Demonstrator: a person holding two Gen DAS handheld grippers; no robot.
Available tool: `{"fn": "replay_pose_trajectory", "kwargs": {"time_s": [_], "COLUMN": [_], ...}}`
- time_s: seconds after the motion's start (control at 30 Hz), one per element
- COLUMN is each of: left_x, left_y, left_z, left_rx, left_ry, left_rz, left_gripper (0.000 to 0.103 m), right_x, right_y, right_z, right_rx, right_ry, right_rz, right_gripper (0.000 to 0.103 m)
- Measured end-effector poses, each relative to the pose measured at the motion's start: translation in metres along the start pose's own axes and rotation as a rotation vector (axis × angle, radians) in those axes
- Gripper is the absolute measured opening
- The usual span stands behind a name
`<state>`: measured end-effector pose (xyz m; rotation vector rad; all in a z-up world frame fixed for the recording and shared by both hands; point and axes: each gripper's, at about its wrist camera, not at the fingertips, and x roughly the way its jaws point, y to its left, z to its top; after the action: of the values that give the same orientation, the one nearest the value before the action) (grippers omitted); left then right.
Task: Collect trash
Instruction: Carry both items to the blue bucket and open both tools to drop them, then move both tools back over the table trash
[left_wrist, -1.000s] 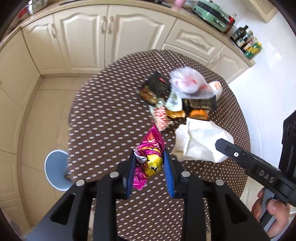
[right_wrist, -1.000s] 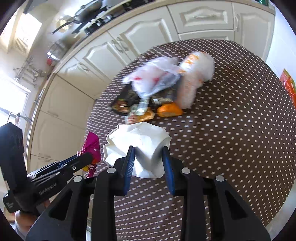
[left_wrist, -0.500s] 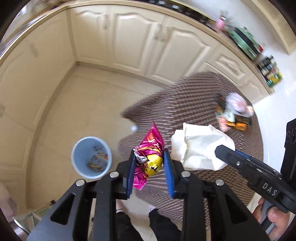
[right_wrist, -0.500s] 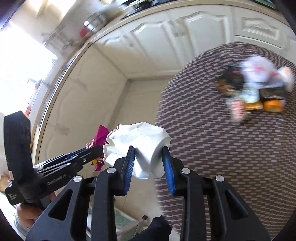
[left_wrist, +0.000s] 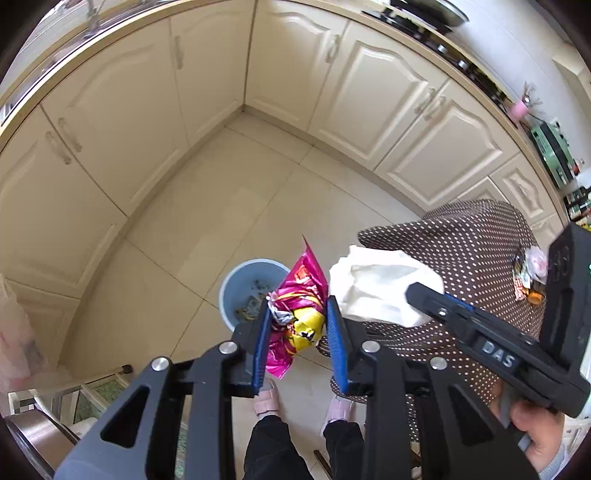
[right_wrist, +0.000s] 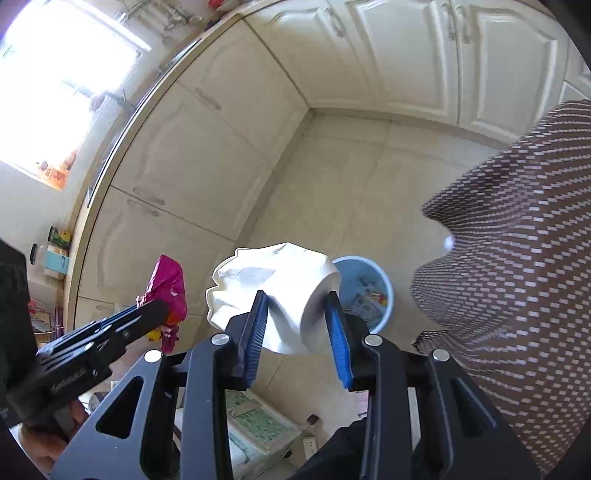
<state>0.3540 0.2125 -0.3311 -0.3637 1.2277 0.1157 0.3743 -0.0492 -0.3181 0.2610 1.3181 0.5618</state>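
Above the blue bin (left_wrist: 246, 291), our left tool (left_wrist: 297, 332) pinches a pink snack wrapper (left_wrist: 295, 306); our right tool (right_wrist: 298, 325) pinches crumpled white paper (right_wrist: 280, 291).

The wrapper (left_wrist: 295, 314) is magenta with yellow, orange and silver print. The bag (left_wrist: 376, 291) is plain white. The bin (left_wrist: 231, 286) is light blue. The tablecloth (left_wrist: 472, 240) is brown with small white dots. Both grippers, left (left_wrist: 297, 332) and right (right_wrist: 299, 321), are black with blue pads (left_wrist: 334, 343). The cabinets (left_wrist: 369, 92) are cream, the floor (left_wrist: 221, 221) is pale beige tile, and the slippers (left_wrist: 267, 397) are pink.
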Motion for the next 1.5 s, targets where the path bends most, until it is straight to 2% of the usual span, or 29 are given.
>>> {"fn": "replay_pose_trajectory", "kwargs": {"time_s": [0.13,0.33,0.67,0.9,0.93,1.0,1.1,1.23,1.33,1.5], "left_x": [-0.003,0.002,0.015,0.021,0.021,0.021,0.02,0.021,0.019,0.015], "left_y": [0.021,0.033,0.017,0.001,-0.001,-0.005,-0.011,-0.025,-0.04,-0.096], "left_z": [0.005,0.006,0.018,0.031,0.033,0.036,0.04,0.042,0.043,0.041], "left_rx": [-0.018,-0.037,0.001,0.018,0.018,0.017,0.022,0.034,0.051,0.133], "left_ry": [-0.003,0.013,0.046,0.061,0.059,0.06,0.06,0.077,0.078,0.07], "left_rz": [-0.006,-0.025,-0.058,-0.064,-0.06,-0.043,-0.028,-0.006,-0.016,-0.044], "left_gripper": [0.028,0.028,0.028,0.032,0.035,0.049,0.054,0.055,0.055,0.055], "right_x": [0.019,0.016,-0.002,-0.029,-0.033,-0.038,-0.049,-0.064,-0.078,-0.109], "right_y": [0.013,0.021,0.018,0.007,0.006,0.002,-0.004,-0.016,-0.029,-0.061], "right_z": [0.007,0.009,0.013,0.016,0.017,0.017,0.016,0.012,0.009,0.001], "right_rx": [0.006,-0.014,0.014,0.044,0.049,0.058,0.076,0.105,0.131,0.18], "right_ry": [0.036,0.031,-0.024,-0.079,-0.087,-0.096,-0.116,-0.142,-0.167,-0.214], "right_rz": [-0.03,-0.055,-0.095,-0.102,-0.103,-0.103,-0.105,-0.11,-0.114,-0.126], "right_gripper": [0.041,0.044,0.049,0.052,0.052,0.052,0.052,0.052,0.052,0.052]}}
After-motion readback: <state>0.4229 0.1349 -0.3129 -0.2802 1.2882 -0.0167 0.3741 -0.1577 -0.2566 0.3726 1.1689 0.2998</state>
